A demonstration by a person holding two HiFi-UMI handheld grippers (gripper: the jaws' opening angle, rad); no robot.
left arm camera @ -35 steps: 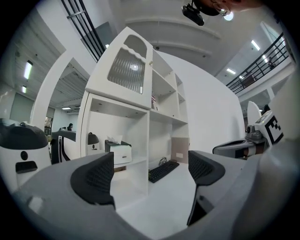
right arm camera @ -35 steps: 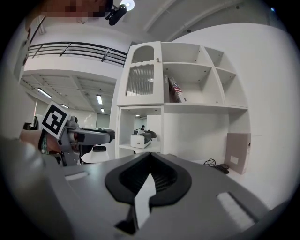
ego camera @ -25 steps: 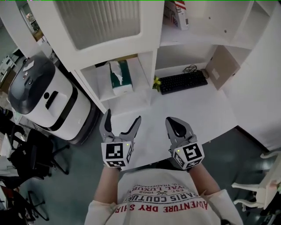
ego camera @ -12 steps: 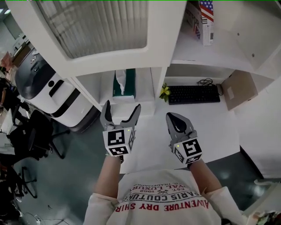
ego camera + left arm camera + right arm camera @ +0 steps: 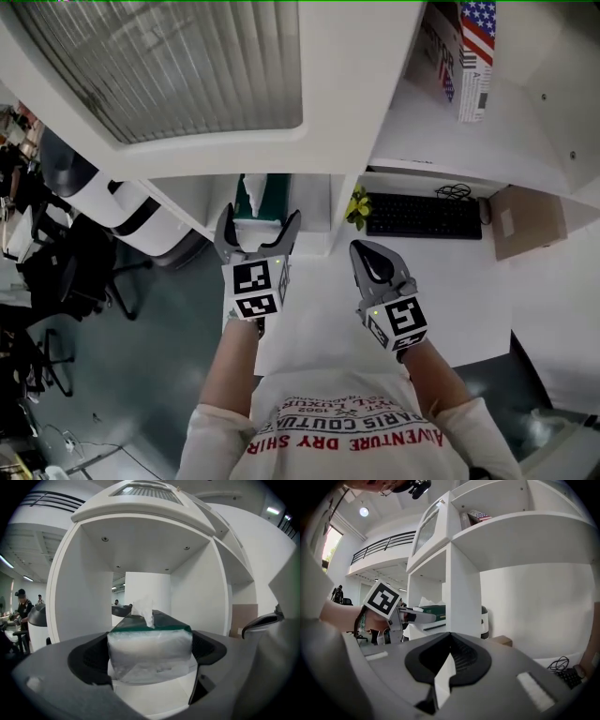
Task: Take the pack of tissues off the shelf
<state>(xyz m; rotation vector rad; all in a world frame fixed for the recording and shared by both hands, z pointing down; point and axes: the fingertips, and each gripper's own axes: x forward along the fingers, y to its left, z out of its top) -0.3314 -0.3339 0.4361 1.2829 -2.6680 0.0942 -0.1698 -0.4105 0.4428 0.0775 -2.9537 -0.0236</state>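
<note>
Two grippers are seen in the head view, but only the left gripper (image 5: 260, 221) is engaged: its jaws are spread wide, nothing is clamped, and the pack of tissues (image 5: 263, 193) is framed between them at its 12 o'clock. The pack is stood on the floor of a lower compartment of the white shelf (image 5: 314, 232), green top upward, with one tissue pulled up from the slot. In the left gripper view its clear-wrapped near end is seen to fill most of the gap, with a sliver of space left at either pad, so contact is judged not yet made. The right gripper (image 5: 367, 255), at 4 o'clock of the left one, is held with its jaws closed together on nothing. For a sound grasp, the jaws should be carried a little deeper along the pack's sides, kept level and centred, before being closed. The soft wrapper is likely to yield, so a firm squeeze low on the body is advised, then a straight draw toward 6 o'clock
</note>
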